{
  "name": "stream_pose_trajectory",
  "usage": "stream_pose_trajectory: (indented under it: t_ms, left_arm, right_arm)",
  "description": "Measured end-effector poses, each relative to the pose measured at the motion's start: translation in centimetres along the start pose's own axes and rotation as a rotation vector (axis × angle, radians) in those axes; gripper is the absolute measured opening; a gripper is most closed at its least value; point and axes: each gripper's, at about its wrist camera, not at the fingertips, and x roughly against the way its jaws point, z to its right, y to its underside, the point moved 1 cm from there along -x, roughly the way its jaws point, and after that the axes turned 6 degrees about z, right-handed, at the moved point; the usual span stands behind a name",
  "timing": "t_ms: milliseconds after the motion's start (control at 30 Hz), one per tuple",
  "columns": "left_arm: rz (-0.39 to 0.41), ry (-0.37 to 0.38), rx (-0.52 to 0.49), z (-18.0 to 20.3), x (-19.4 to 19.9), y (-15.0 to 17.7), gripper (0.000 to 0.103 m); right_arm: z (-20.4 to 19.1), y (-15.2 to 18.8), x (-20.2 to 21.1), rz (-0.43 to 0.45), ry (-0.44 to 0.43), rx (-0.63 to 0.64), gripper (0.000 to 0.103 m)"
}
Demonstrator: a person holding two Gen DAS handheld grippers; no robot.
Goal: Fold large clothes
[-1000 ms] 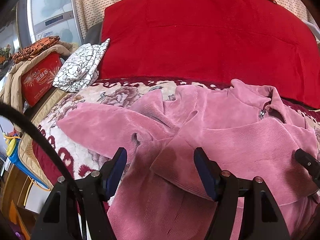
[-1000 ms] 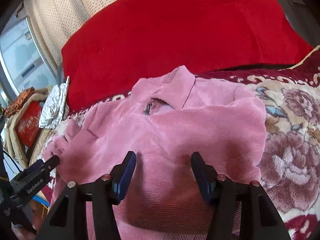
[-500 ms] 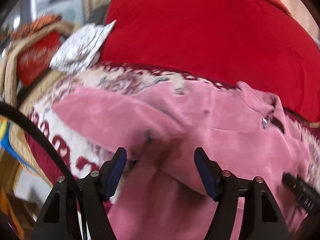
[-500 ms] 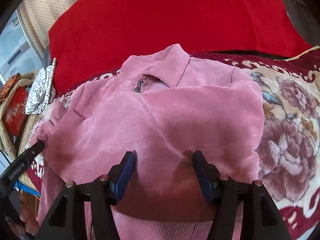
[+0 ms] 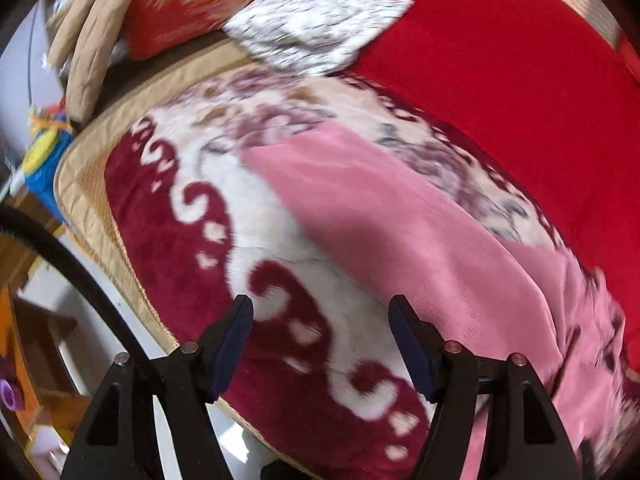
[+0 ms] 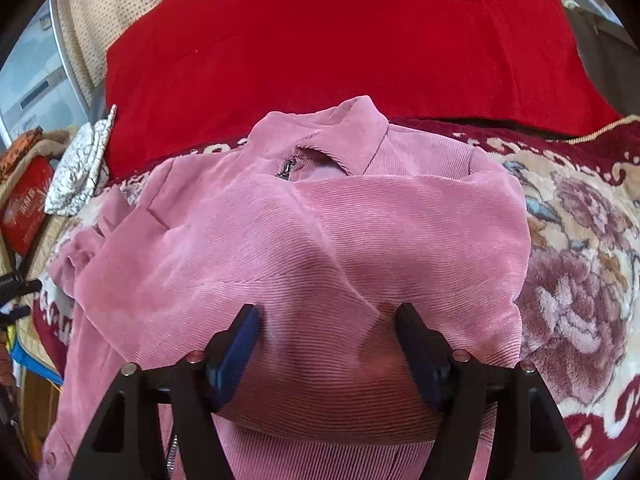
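The right gripper [image 6: 326, 344] is opening over the pink jacket [image 6: 320, 240]; the left gripper [image 5: 320, 340] hangs open above the blanket [image 5: 168, 220].

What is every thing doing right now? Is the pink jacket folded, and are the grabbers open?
Pink jacket: partly folded, one sleeve laid across its front, the other sleeve spread flat.
Zipper: open at the collar.
Left gripper: open, empty, over the blanket.
Right gripper: opening, above the jacket.
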Motion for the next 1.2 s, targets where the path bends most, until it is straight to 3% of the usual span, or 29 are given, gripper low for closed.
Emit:
stream_pose_trajectory:
  t_ms: [267, 367, 533, 600, 867, 933, 967, 1000, 1100, 1200]
  left_arm:
    - [-0.110, 0.139, 0.125, -0.9, -3.1, -1.8, 0.071]
    - [-0.130, 0.226, 0.167, -0.6, -4.1, -2.2, 0.071]
    - [-0.117, 0.281, 0.280, -1.1, -6.2, -3.0, 0.067]
    - [-0.108, 0.295, 0.304, -1.2, -6.9, -3.3, 0.056]
    - [-0.063, 0.323, 0.377, -1.9, -8.6, -4.1, 0.055]
    - [-0.029, 0.341, 0.366, -1.7, -8.7, -4.4, 0.042]
    - [-0.024, 0.343, 0.354, -1.6, -8.8, -4.6, 0.020]
    - [-0.021, 0.348, 0.344, -1.5, -8.7, -4.7, 0.010]
    - [0.023, 0.356, 0.297, -1.0, -7.3, -5.2, 0.005]
    - [0.115, 0.394, 0.208, 0.6, -4.0, -6.1, 0.004]
  right_arm:
    - [0.5, 0.0, 0.0, -0.001, -0.028, -0.026, 0.074]
    - [0.5, 0.1, 0.0, -0.001, -0.033, -0.024, 0.073]
    - [0.7, 0.1, 0.1, -0.002, -0.050, -0.028, 0.074]
    - [0.8, 0.1, 0.1, -0.002, -0.057, -0.028, 0.074]
    - [0.7, 0.1, 0.0, 0.002, -0.056, -0.013, 0.074]
    - [1.0, 0.0, 0.0, 0.007, -0.066, -0.031, 0.073]
    - [1.2, -0.1, 0.0, 0.009, -0.076, -0.044, 0.073]
    - [1.6, -0.2, 0.1, 0.013, -0.087, -0.062, 0.073]
    - [2.7, -0.7, 0.4, 0.039, -0.105, -0.127, 0.072]
    - [4.2, -1.0, 0.4, 0.045, -0.104, -0.193, 0.072]
